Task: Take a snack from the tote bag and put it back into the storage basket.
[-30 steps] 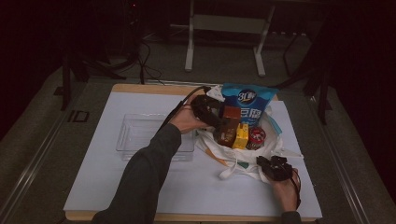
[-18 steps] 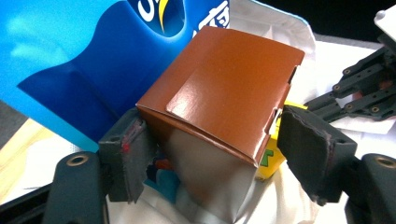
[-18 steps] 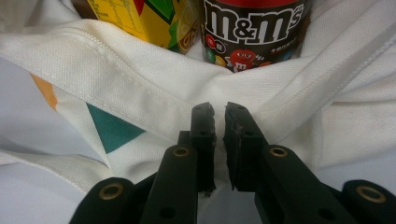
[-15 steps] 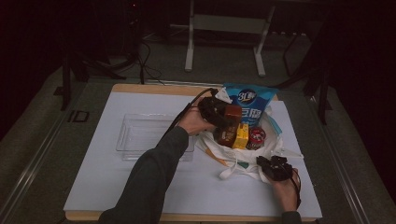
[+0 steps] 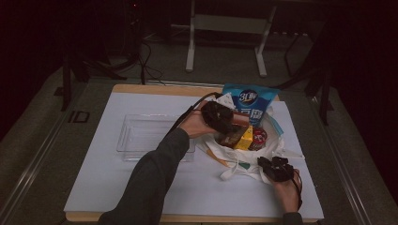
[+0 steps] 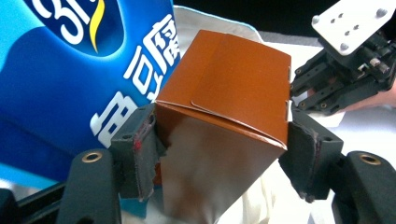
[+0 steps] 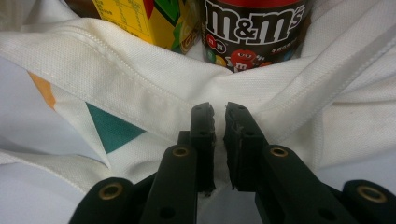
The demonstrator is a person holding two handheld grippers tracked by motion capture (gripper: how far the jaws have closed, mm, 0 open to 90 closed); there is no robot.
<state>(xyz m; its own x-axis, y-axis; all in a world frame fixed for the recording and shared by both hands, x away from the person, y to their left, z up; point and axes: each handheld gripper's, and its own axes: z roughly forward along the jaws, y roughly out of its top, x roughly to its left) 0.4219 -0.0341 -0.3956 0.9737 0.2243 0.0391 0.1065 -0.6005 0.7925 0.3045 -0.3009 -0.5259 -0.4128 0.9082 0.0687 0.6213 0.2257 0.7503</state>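
A white tote bag lies open at the table's right, holding a blue snack pouch, a brown box, a yellow carton and an M&M's can. My left gripper reaches into the bag from the left. Its jaws have just been closing, and both pads now press the sides of the brown box, which stands against the blue pouch. My right gripper is shut on the bag's cloth rim at the near side, just below the can and carton.
A clear plastic tray sits left of the bag, under my left forearm. A white sheet covers the wooden tabletop. The bag's handles trail toward the front edge. My right gripper shows beyond the box in the left gripper view.
My left gripper has moved right, from the bag's left edge in over its contents, and closed around the brown box. The right hand has stayed put.
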